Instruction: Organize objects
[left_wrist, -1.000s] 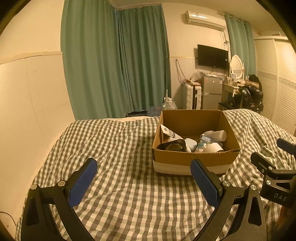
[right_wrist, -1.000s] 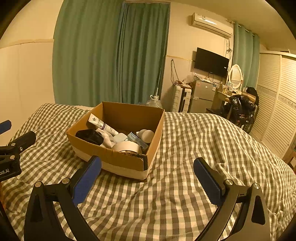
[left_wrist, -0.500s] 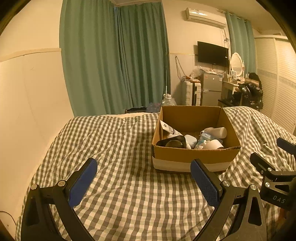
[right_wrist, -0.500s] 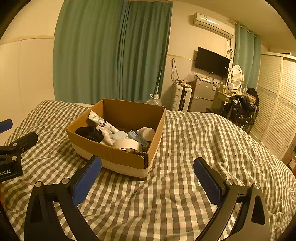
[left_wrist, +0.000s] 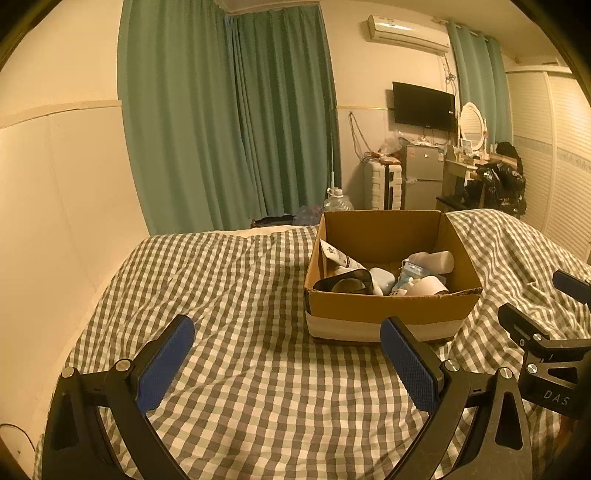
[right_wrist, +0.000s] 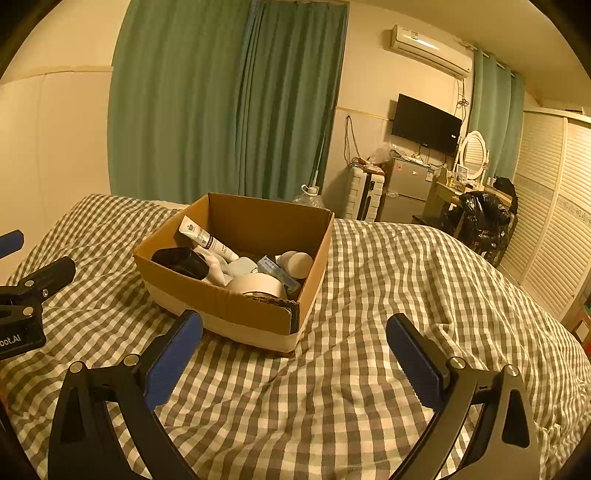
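Note:
An open cardboard box (left_wrist: 388, 312) (right_wrist: 240, 306) sits on a checked bedspread. Inside lie a white tube (right_wrist: 207, 238), a black case (right_wrist: 181, 260), a roll of white tape (right_wrist: 258, 284), a white bottle (left_wrist: 434, 260) and other small items. My left gripper (left_wrist: 286, 360) hovers over the bedspread in front of the box, open and empty, its right finger low against the box's front wall. My right gripper (right_wrist: 293, 354) is open and empty too, near the box's front right corner. Each gripper shows at the edge of the other's view.
The checked bedspread (left_wrist: 221, 295) spreads to the left of the box and to its right (right_wrist: 424, 277). Green curtains (left_wrist: 229, 129), a pale wall, a suitcase (right_wrist: 364, 197), a small fridge (right_wrist: 406, 188), a wall television and a dressing table with clutter stand beyond the bed.
Both grippers have drawn back and tilted up slightly, so the box sits a little farther off and lower in both views. Both stay open and empty.

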